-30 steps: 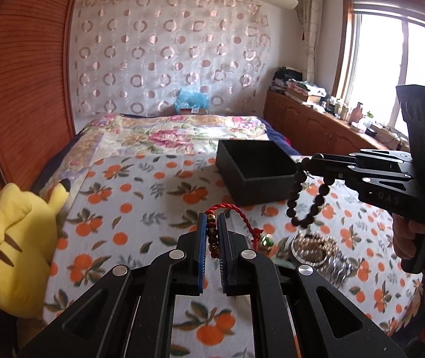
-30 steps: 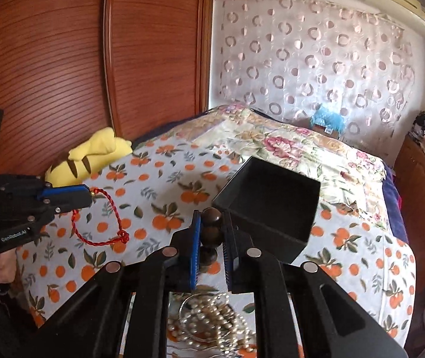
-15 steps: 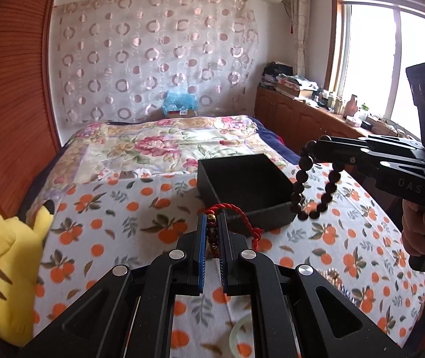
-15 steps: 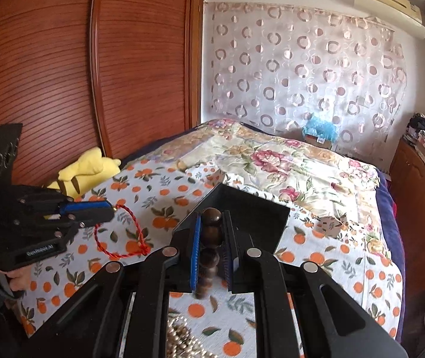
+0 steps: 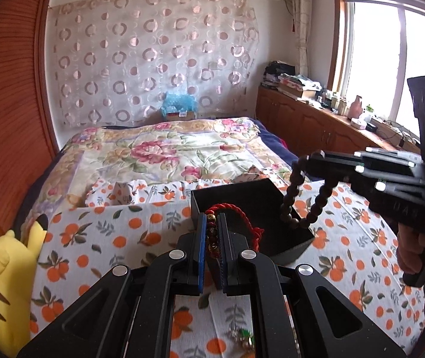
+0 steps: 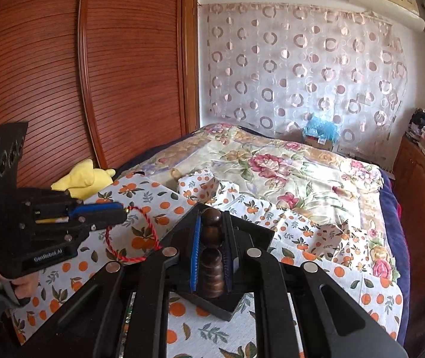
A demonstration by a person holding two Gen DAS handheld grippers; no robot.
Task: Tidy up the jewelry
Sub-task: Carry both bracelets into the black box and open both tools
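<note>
My left gripper (image 5: 211, 219) is shut on a red cord bracelet (image 5: 242, 214) with small gold and dark beads, held over the near edge of the open black box (image 5: 251, 197). My right gripper (image 6: 212, 223) is shut on a dark wooden bead bracelet (image 6: 211, 256). In the left wrist view that bead bracelet (image 5: 293, 192) hangs as a loop from the right gripper (image 5: 310, 161) into the box's right side. In the right wrist view the left gripper (image 6: 123, 211) holds the red cord loop (image 6: 131, 235) left of the box (image 6: 260, 235).
The box stands on an orange-print cloth (image 5: 123, 232) spread over a floral bedspread (image 5: 164, 155). A yellow plush toy (image 5: 0, 271) lies at the left by the wooden wardrobe (image 6: 63, 74). More jewelry (image 5: 242, 335) lies on the cloth below my left gripper. Wooden cabinets (image 5: 307, 125) line the right wall.
Both grippers have moved forward and now sit over the black box, each still holding its bracelet. The pile of loose jewelry has slid out of view beneath them.
</note>
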